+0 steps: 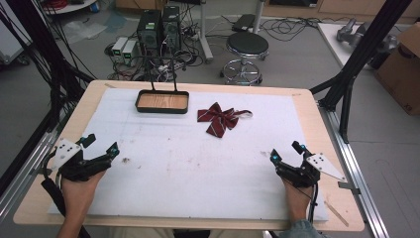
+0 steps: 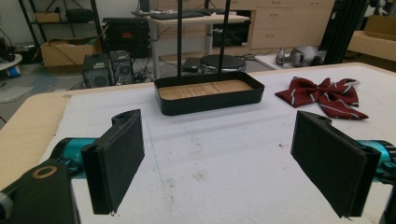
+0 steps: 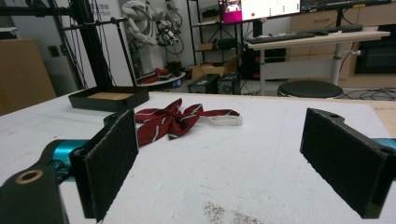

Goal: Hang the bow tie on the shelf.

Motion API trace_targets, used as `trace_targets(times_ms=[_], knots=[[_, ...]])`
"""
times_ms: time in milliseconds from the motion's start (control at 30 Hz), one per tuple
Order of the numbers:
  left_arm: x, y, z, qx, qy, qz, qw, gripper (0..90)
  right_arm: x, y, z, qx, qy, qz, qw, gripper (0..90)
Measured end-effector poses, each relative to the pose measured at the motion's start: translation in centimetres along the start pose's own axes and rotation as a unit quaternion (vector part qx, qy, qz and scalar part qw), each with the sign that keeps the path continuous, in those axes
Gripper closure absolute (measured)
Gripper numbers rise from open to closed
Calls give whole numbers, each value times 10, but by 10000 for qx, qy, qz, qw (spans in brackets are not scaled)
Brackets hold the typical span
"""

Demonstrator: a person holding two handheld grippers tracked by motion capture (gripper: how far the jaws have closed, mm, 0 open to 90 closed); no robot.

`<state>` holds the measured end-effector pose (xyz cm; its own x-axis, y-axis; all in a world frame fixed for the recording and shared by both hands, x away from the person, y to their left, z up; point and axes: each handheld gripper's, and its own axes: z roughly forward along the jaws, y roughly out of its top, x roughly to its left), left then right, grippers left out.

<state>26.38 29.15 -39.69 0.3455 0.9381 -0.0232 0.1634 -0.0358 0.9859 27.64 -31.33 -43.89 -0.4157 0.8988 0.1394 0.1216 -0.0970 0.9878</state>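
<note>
Black foam-padded jaws spread wide on both grippers, nothing held.

Left gripper (image 1: 101,145) and right gripper (image 1: 286,151) rest at the near corners of the stained white foam mat (image 1: 188,158), jaws apart. Farther out lies a crumpled maroon striped fabric bow tie (image 1: 218,118) with a white strap, beside a shallow black rectangular tray with a wooden floor (image 1: 162,101).

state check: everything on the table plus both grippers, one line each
Left gripper: open, holding nothing, near the mat's left edge.
Right gripper: open, holding nothing, near the mat's right edge.
Bow tie: lying flat on the mat, untouched, white strap trailing right.
Black tray: upright, nothing on its wooden base.
</note>
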Motion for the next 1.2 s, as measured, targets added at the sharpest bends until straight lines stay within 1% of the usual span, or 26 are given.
trace_targets(times_ms=[133,167,267,300,400,433,467,500,600,733,800,833,867,900,933,967,1033,1067,1100,1167,1200], knots=[[0,1,0,-28,-8,15,10000,175,1,1,0,22,3,-58,10000,105],[-1,1,1,-51,-41,-33,10000,175,1,1,-1,20,-4,-62,10000,105],[-1,1,2,-91,-34,-45,9999,168,2,1,-1,19,-33,-104,9999,105],[0,2,3,-142,-85,-95,9998,164,2,1,-1,81,-93,-141,9998,105],[0,2,5,-137,-62,-98,9998,163,1,1,-1,94,-70,-116,9999,105],[0,2,5,-135,-62,-86,9999,161,1,1,0,102,-55,-113,9999,105],[0,1,6,-150,-39,-102,9998,161,1,2,2,200,-18,-114,9997,105],[1,1,6,-165,-13,-106,9998,157,2,2,3,211,1,-156,9997,105],[3,0,8,-175,7,-161,9997,156,4,7,9,257,146,-151,9995,106],[3,1,7,-148,25,-120,9998,156,8,19,22,303,349,-105,9989,107],[3,2,7,-162,32,-128,9998,156,11,28,32,330,433,-146,9984,107],[3,2,6,-170,35,-137,9998,156,12,32,36,341,438,-149,9983,113],[3,2,6,-170,35,-137,9998,156,13,35,40,319,460,-241,9981,141],[4,3,6,-196,29,-155,9997,156,14,37,45,340,485,-296,9978,148],[4,3,6,-196,29,-155,9997,156,14,37,45,340,485,-296,9978,148],[4,3,6,-200,34,-153,9997,156,17,42,56,417,480,-384,9972,148],[4,4,6,-198,3,-160,9997,156,19,47,68,434,468,-502,9967,148],[4,4,6,-198,3,-160,9997,156,21,49,75,477,468,-538,9963,149],[3,4,6,-218,-19,-175,9996,156,21,51,80,451,469,-572,9962,149],[2,4,6,-209,-34,-176,9996,157,24,56,96,505,447,-650,9956,154],[2,4,7,-203,-49,-156,9997,156,25,57,104,521,485,-646,9954,172]])
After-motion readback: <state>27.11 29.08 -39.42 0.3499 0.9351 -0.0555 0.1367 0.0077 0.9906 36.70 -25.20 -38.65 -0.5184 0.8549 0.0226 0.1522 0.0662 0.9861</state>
